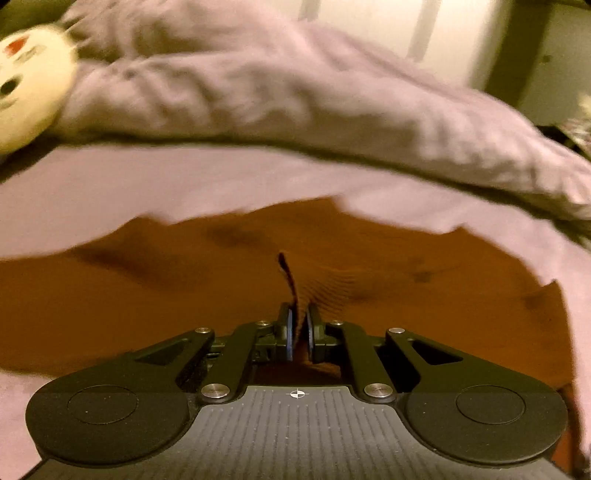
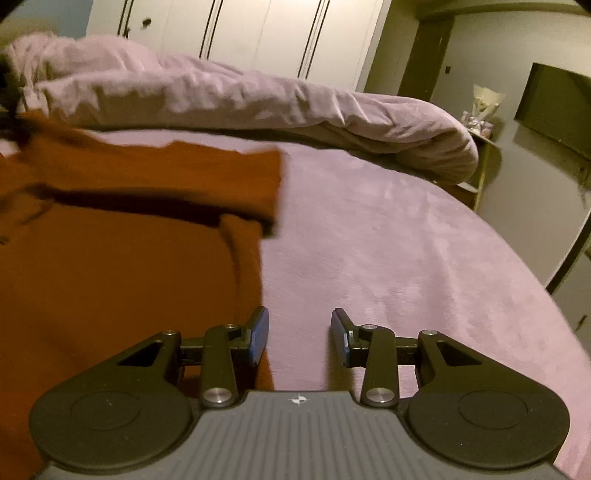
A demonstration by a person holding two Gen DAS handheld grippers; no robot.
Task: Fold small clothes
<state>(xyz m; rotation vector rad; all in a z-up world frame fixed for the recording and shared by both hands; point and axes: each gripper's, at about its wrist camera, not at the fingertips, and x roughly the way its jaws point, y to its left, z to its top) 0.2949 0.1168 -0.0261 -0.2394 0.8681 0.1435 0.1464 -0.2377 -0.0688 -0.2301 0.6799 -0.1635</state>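
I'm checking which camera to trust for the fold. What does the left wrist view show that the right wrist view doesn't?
Only the left wrist view: the left gripper shut on a pinch of the orange garment, and a round cream plush toy. Only the right wrist view: the right gripper open over the bedsheet, a folded-over sleeve, white wardrobe doors. Both: garment, sheet, rumpled duvet.

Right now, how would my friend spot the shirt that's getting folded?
Find the big bed with its pale purple sheet and the crumpled duvet along the far side. On the sheet lies the rust-orange top, one sleeve folded across it. It is the only orange thing there.
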